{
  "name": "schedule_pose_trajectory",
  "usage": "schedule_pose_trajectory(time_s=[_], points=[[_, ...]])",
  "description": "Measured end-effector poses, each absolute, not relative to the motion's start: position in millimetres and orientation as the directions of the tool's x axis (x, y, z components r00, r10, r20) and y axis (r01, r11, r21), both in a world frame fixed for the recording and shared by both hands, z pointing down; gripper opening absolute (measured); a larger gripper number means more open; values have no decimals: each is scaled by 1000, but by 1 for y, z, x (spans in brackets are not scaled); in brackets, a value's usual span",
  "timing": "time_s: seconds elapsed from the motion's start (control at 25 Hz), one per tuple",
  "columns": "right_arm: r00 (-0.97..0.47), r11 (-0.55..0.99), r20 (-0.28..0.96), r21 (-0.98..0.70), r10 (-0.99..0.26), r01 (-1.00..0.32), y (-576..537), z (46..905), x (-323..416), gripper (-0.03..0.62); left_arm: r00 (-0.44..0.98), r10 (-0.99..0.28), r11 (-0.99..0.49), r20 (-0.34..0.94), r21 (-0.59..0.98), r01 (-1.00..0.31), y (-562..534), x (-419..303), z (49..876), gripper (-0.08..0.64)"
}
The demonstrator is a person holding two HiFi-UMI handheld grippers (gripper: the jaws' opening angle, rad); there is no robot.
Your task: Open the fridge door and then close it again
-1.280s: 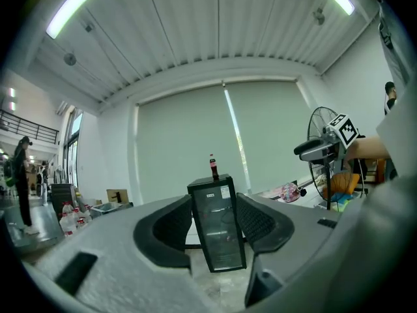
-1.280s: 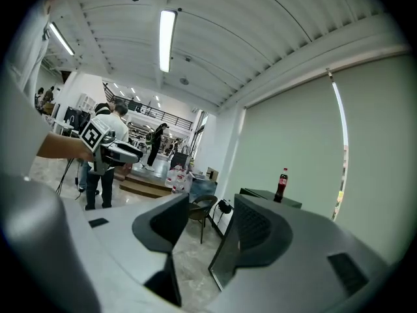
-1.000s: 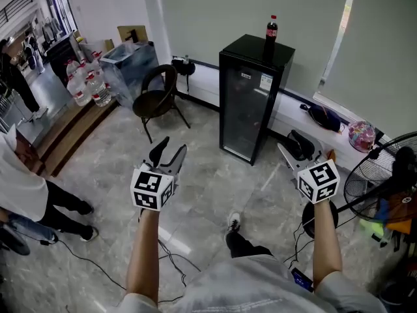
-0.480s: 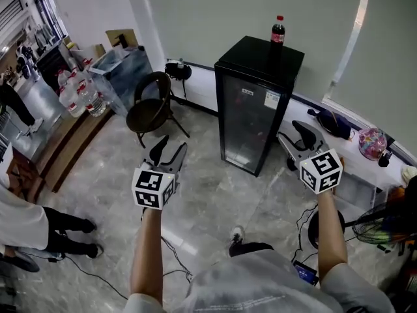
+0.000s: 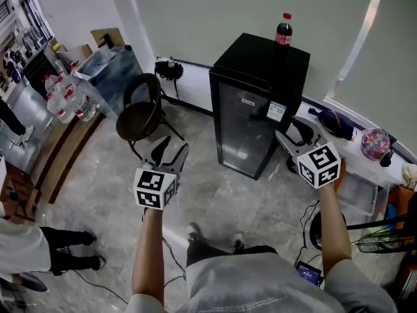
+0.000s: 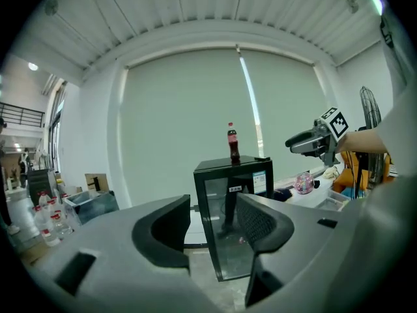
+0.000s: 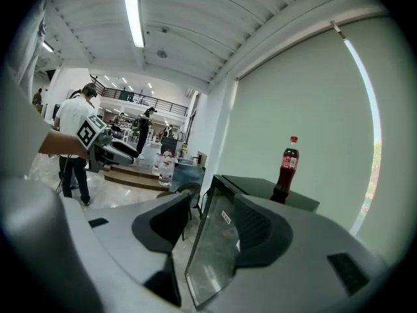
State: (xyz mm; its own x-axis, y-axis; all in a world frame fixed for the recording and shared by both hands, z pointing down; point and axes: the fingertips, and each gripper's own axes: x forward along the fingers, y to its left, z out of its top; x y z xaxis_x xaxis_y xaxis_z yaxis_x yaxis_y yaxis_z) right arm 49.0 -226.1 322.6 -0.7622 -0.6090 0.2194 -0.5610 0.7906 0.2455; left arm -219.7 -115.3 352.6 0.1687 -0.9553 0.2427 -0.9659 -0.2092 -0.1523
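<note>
The black fridge (image 5: 257,109) is standing shut on the marble floor (image 5: 215,194) by the wall, a cola bottle (image 5: 283,30) on top. The left gripper (image 5: 171,143) and right gripper (image 5: 291,130) are hovering short of it, jaws spread and empty.

A grey short-sleeved shirt (image 5: 260,287), dark trousers (image 5: 210,253) and pale shoes (image 5: 193,232) are worn. The left gripper (image 5: 174,146) and right gripper (image 5: 294,134) are made grey and black. A white cube (image 5: 154,188) with black squares is fixed on each.

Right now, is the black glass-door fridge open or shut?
Shut. The black glass-door fridge has its door flush against the cabinet in head and left gripper views, no gap showing.
</note>
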Motion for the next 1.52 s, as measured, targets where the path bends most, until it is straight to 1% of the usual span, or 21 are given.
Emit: schedule_pose_trajectory(time_s=[0.2, 0.4, 0.52, 0.76, 0.92, 1.16, 1.28, 1.52], points=[[-713, 761, 268, 271, -648, -589, -269, 333, 28, 213, 255, -929, -295, 270, -121, -948, -182, -244, 373, 201], [-640, 698, 280, 339, -715, -631, -316, 325, 3, 224, 387, -877, -432, 284, -116, -894, -256, -261, 384, 201], [-606, 675, 297, 348, -738, -651, -342, 321, -12, 224, 461, -834, -509, 302, -103, -855, -298, -267, 393, 201], [-538, 663, 390, 383, -747, -643, -388, 335, -31, 239, 579, -736, -637, 350, -70, -768, -371, -263, 425, 202], [-493, 674, 469, 402, -733, -620, -408, 350, -38, 245, 639, -661, -703, 393, -28, -710, -403, -255, 455, 202], [-435, 729, 607, 399, -665, -556, -431, 383, -44, 245, 703, -537, -771, 466, 68, -634, -444, -244, 513, 201], [-397, 730, 640, 412, -658, -545, -439, 394, -46, 245, 720, -482, -785, 499, 119, -608, -456, -242, 542, 199], [-348, 747, 693, 423, -632, -513, -446, 408, -50, 236, 772, -385, -826, 507, 184, -533, -463, -228, 571, 179]])
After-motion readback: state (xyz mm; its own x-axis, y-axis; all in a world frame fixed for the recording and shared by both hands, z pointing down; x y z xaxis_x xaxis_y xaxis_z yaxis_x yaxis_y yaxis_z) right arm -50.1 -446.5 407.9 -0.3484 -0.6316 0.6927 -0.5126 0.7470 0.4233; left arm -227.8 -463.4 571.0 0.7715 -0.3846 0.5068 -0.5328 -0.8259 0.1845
